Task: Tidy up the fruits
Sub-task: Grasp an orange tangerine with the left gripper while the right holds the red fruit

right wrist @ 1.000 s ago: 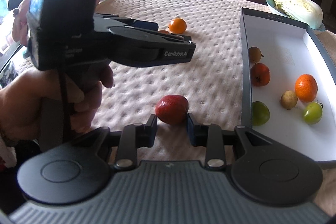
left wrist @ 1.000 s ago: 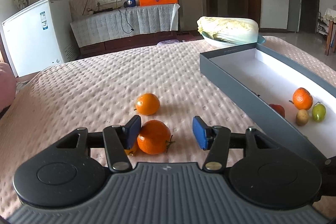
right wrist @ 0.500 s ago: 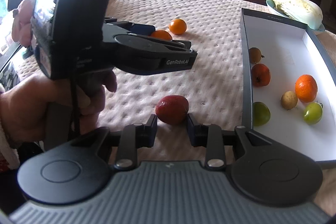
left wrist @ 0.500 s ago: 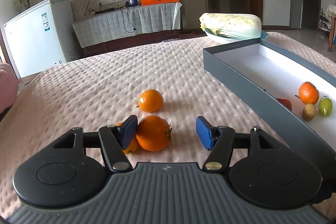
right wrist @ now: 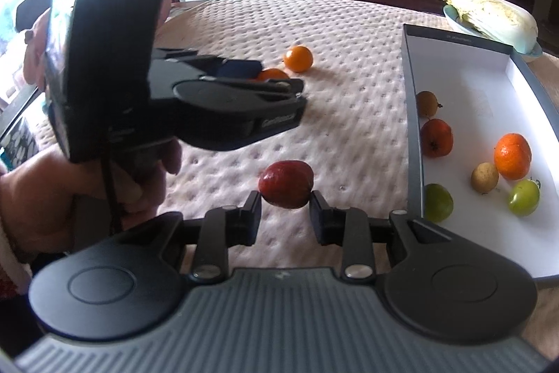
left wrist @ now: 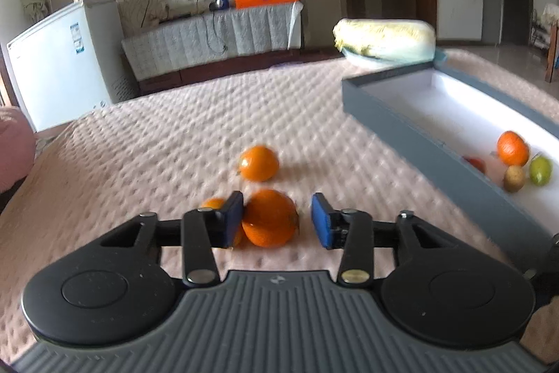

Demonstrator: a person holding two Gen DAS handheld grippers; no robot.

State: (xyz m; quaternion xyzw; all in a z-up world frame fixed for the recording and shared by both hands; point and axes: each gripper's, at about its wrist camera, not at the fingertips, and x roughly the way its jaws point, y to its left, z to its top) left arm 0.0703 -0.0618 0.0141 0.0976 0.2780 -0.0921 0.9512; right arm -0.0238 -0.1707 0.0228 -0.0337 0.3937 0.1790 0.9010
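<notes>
My left gripper (left wrist: 276, 219) is open around a large orange (left wrist: 269, 218) on the pink cloth; its left pad touches the fruit, the right pad stands apart. A smaller orange (left wrist: 259, 163) lies just beyond and another (left wrist: 213, 203) is partly hidden behind the left finger. My right gripper (right wrist: 284, 210) is shut on a dark red fruit (right wrist: 285, 183) and holds it just above the cloth, left of the grey box (right wrist: 414, 114). The left gripper also shows in the right wrist view (right wrist: 276, 86).
The grey box with a white floor (left wrist: 412, 124) holds several fruits: an orange (right wrist: 512, 156), red fruit (right wrist: 436, 137), green ones (right wrist: 524, 197) and brown ones (right wrist: 484, 177). A cabbage (left wrist: 384, 37) lies in a bowl behind the box.
The left gripper's fingers have narrowed around the large orange and the gripper has moved forward. The right gripper has lifted the red fruit slightly off the cloth.
</notes>
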